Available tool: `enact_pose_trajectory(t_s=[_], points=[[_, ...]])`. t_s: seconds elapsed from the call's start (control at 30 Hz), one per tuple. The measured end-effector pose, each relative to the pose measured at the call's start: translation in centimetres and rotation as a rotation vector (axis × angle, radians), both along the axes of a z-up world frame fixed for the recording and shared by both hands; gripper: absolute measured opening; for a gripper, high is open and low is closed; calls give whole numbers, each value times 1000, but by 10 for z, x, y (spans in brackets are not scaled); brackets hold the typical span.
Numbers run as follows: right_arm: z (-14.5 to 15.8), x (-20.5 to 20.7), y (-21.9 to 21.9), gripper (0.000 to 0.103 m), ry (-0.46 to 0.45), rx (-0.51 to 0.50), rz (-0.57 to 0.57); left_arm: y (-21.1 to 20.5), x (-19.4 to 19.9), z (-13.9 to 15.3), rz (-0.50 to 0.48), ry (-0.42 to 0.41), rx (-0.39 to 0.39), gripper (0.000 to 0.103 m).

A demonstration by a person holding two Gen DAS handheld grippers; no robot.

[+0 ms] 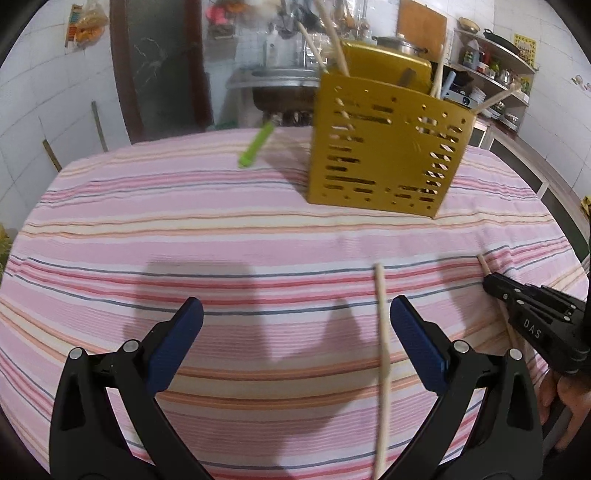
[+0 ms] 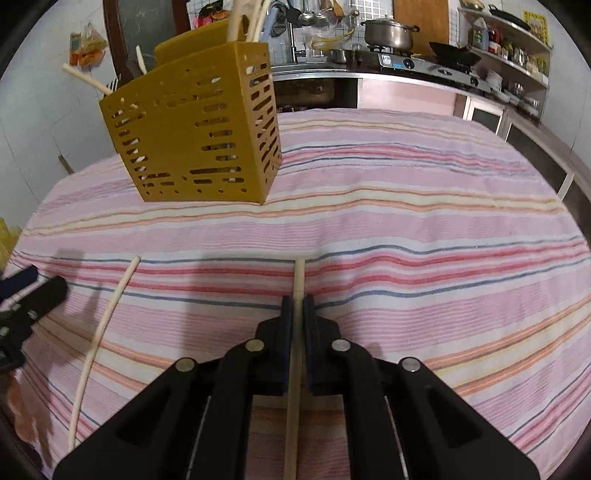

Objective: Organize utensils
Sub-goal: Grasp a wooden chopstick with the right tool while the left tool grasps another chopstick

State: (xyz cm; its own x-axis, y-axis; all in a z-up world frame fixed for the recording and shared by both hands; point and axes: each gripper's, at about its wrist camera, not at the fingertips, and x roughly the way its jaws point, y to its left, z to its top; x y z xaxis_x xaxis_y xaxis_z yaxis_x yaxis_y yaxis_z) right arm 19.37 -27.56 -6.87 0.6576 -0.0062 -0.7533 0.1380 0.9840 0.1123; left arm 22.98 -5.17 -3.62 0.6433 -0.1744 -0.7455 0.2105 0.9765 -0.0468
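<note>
A mustard perforated utensil holder (image 1: 384, 147) stands on the striped tablecloth (image 1: 221, 229) and holds several pale chopsticks; it also shows in the right wrist view (image 2: 199, 136). My left gripper (image 1: 295, 317) is open and empty, and a loose chopstick (image 1: 382, 354) lies on the cloth just inside its right finger. My right gripper (image 2: 297, 301) is shut on another chopstick (image 2: 298, 280), low over the cloth. In the left wrist view the right gripper (image 1: 532, 317) is at the far right on that chopstick (image 1: 484, 264). The loose chopstick (image 2: 103, 332) lies left of the right gripper.
A green utensil (image 1: 256, 146) lies on the cloth left of the holder near the far edge. Behind the table are a sink, a stove with a pot (image 2: 388, 31) and shelves with dishes (image 2: 509, 55). The left gripper (image 2: 22, 306) shows at the left edge.
</note>
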Motion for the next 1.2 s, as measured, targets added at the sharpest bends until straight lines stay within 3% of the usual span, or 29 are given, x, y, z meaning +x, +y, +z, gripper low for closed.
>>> enact_pose_trajectory(t_s=[0.17, 0.27, 0.33, 0.47, 0.57, 0.63, 0.77, 0.9, 1.07, 1.2], points=[[-2, 0, -5, 7, -8, 28, 0, -25, 4, -17, -38, 54, 5, 97], [-2, 0, -4, 7, -9, 20, 0, -38, 2, -23, -73, 57, 38, 88], [-2, 0, -4, 7, -10, 21, 0, -46, 4, -26, -94, 69, 56, 72], [-1, 0, -4, 7, -11, 22, -2, -47, 10, -27, -86, 82, 46, 62], [-1, 0, -3, 7, -7, 24, -12, -49, 15, -26, -87, 98, 36, 47], [0, 0, -1, 7, 2, 14, -17, -50, 21, -26, -95, 106, 37, 32], [3, 7, 3, 7, 32, -12, -18, -53, 34, -25, -115, 132, 59, 23], [6, 19, 2, 7, 78, -17, -10, -49, 42, -22, -109, 171, 39, 7], [10, 30, -2, 7, 106, 0, -9, -40, 48, -21, -101, 190, -15, 6], [17, 22, -2, 6, 63, 10, -37, -33, 41, -14, -90, 165, -45, 5]])
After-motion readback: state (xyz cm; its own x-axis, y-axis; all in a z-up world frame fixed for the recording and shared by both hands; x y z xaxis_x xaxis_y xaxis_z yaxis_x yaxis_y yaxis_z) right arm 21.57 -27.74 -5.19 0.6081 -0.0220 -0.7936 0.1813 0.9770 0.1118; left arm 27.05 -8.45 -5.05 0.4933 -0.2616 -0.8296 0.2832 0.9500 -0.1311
